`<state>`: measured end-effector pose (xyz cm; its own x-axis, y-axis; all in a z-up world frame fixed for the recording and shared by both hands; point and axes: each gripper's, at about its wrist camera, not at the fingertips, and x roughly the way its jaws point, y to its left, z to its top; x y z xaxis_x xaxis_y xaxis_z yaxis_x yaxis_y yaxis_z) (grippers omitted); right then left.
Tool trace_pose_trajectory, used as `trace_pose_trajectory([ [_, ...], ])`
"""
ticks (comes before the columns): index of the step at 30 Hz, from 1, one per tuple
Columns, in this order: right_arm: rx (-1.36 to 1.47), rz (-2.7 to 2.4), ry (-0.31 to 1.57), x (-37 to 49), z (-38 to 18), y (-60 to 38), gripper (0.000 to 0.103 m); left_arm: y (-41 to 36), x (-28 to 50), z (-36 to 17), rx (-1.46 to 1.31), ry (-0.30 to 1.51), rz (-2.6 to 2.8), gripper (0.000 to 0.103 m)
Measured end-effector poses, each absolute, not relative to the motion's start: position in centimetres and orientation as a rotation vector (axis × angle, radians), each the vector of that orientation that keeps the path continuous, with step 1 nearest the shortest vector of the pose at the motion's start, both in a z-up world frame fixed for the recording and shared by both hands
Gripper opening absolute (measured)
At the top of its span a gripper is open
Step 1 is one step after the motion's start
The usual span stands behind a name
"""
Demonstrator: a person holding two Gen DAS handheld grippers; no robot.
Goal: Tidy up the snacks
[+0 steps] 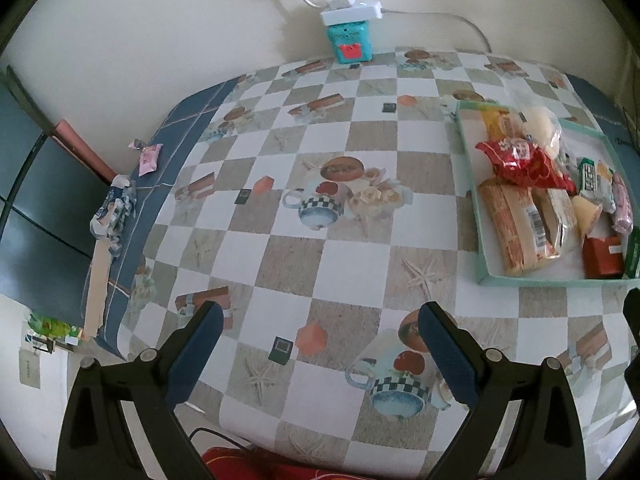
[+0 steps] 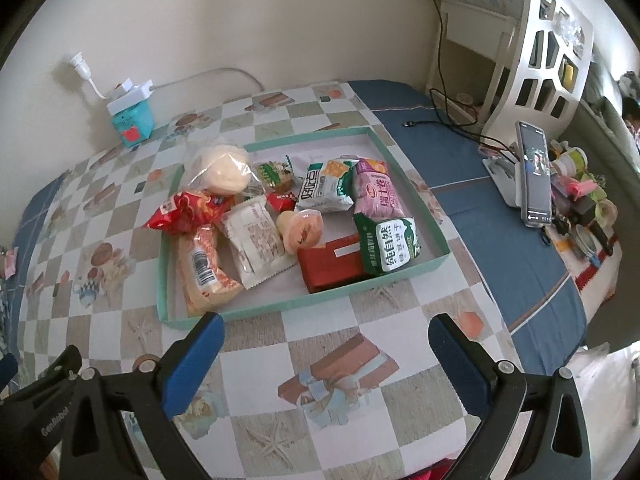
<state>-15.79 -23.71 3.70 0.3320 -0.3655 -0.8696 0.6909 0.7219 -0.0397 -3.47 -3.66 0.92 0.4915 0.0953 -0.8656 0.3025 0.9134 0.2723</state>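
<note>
Both tongs are held apart and empty over the checked cloth (image 1: 320, 248).

The left tongs (image 1: 320, 344) are found above bare cloth, with the tray (image 1: 532, 281) lying well to their right. The right tongs (image 2: 326, 354) are held just short of the tray's near wall (image 2: 304, 302). Inside the tray are seen a red bag (image 2: 180, 210), a barcoded pack (image 2: 202, 268), a white pack (image 2: 256, 240), a jelly cup (image 2: 305, 229), a red box (image 2: 332, 266), a green bag (image 2: 390, 246), a pink bag (image 2: 376, 190) and a bun in clear film (image 2: 224, 170). A pink candy (image 1: 149, 158) is noted alone near the cloth's far left edge. A teal box (image 1: 352, 40) is set against the wall.
</note>
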Motion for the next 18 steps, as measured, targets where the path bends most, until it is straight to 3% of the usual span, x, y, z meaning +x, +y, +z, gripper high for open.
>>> trace_pose_trajectory([
  [18,0.336,-0.676,1.015,-14.96,4.12,-22.92,0.103,-3.42,-2.65,0.68,0.397,1.088,-0.167,0.098],
])
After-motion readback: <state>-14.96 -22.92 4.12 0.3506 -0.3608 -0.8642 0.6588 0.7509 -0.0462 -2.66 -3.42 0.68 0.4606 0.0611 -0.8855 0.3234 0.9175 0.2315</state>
